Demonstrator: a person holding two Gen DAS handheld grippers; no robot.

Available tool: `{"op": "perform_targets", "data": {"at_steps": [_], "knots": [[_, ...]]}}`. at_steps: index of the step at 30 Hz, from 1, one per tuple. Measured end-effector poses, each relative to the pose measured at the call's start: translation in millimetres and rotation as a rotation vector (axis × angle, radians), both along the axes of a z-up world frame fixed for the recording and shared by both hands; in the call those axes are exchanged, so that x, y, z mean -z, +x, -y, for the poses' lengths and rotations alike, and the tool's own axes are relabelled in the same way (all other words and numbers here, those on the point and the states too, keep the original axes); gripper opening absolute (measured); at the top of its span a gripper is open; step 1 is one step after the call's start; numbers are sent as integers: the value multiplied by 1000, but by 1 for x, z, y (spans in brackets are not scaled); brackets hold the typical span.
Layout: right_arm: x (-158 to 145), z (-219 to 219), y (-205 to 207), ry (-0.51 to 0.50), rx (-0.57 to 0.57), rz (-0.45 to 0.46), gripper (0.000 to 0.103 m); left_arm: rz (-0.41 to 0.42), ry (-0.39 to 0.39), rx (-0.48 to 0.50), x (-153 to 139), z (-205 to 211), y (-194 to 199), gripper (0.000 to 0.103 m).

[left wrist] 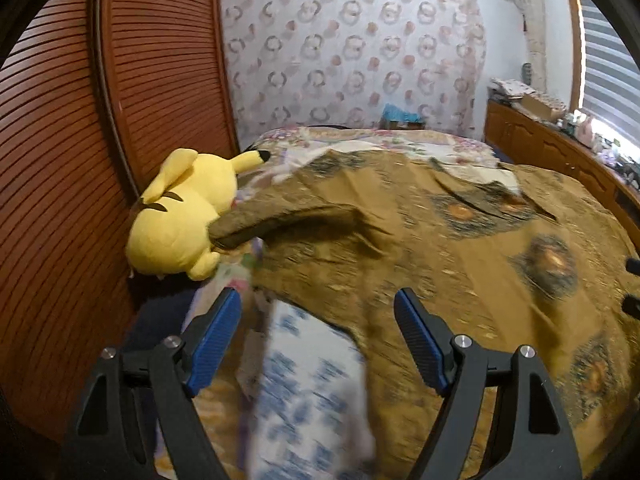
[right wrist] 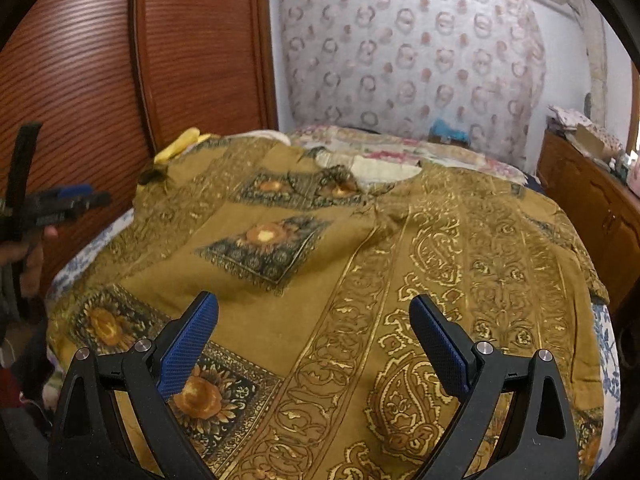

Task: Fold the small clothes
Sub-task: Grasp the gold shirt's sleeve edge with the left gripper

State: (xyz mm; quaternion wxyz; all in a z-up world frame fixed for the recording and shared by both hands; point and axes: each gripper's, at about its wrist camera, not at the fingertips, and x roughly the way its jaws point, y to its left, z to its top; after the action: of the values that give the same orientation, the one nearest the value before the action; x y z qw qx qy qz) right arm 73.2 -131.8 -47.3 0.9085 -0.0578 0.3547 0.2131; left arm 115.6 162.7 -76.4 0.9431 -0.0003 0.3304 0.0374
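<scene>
bedroom bed (right wrist: 600, 344) holds my mustard printed tunic (right wrist: 320, 264), soft and limp; both grippers (left wrist: 318, 320) (right wrist: 314, 328) hover spread, empty; i'd pinch its near hem.

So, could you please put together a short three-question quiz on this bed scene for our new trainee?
1. True or false: the left gripper has its pads closed on the mustard patterned garment.
2. Which side of the bed is the yellow plush toy on? A) against the slatted wooden wardrobe door B) beside the wooden cabinet under the window C) on the floor
3. Fill in: the right gripper hangs over the garment with its jaws ____.

Key: 1 false: its jaws stand apart with nothing between them. 2 A. 3 open.
</scene>
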Motion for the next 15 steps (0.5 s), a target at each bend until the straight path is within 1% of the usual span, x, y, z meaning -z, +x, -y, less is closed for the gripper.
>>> {"op": "perform_targets", "data": {"at_steps": [3,5,6,7,10,12,15], "knots": [[7,-4,3,-19,-9,-17,98,-24,-37,-1,5,-18,16,80],[14,-6,4,-34,-13,-29,98,-54,-47,-9,11,-27,28,76],[15,-7,3,-39,-14,-37,98,-79,-52,-10,17,-31,35,71],[17,-8,3,-38,-19,-44,98,-98,-60,-9,21,-33,40,68],[17,-9,4,-44,-20,-43,98,-162,-95,1,35,-36,56,64],[20,-9,6,-38,-25,-58,98,-203,-111,0,44,-37,64,63],[21,-6,8,-26,-18,-69,98,-242,-149,13,51,-38,72,62]]}}
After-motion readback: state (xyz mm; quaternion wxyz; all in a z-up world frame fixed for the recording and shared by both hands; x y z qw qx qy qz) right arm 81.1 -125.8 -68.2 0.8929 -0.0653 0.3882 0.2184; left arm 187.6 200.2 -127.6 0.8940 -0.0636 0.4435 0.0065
